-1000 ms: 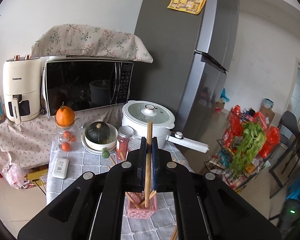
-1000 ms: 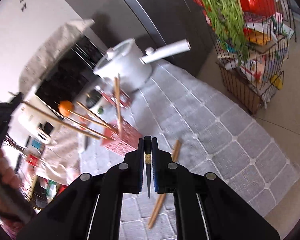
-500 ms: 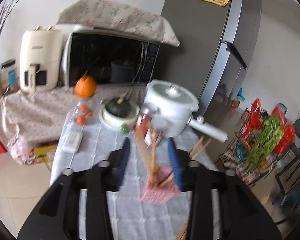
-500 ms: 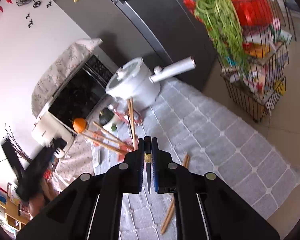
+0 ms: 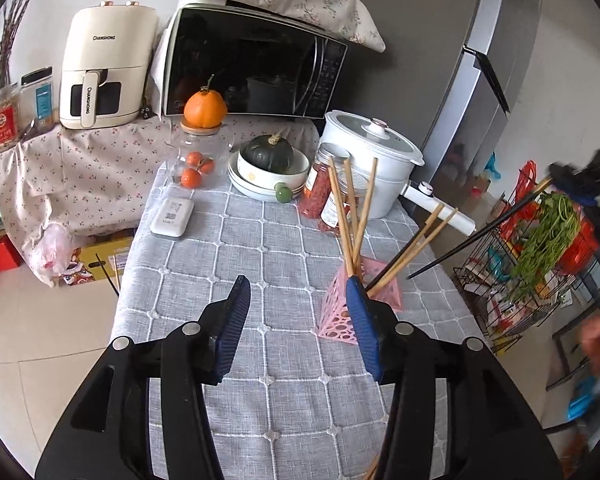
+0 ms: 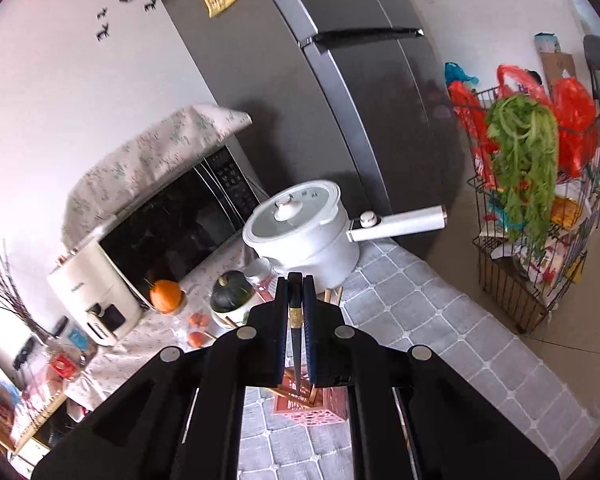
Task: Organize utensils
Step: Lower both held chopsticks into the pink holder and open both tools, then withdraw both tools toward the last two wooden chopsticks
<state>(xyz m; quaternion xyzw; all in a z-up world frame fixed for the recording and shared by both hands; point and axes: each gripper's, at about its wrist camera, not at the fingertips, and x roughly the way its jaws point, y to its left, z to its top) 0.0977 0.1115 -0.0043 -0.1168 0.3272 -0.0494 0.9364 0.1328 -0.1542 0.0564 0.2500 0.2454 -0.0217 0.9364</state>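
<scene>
A pink perforated utensil holder (image 5: 340,308) stands on the grey checked tablecloth (image 5: 236,248) and holds several wooden chopsticks (image 5: 354,220). My left gripper (image 5: 298,296) is open and empty just in front of the holder, its right finger overlapping the holder's near side. My right gripper (image 6: 296,284) is shut on a black chopstick (image 6: 296,344), held above the holder (image 6: 312,404) with the tip pointing down into it. In the left wrist view the black chopstick (image 5: 476,236) slants in from the right toward the holder.
A white pot (image 5: 368,160) with a long handle, a red-filled jar (image 5: 320,184), a bowl with a dark squash (image 5: 270,156), a glass jar (image 5: 200,156) under an orange and a white device (image 5: 172,216) stand on the table. A wire rack (image 6: 536,256) stands at the right.
My left gripper has opened and let go of its wooden chopstick, which now stands in the holder, and has drawn back. My right gripper has moved over the holder with the black chopstick.
</scene>
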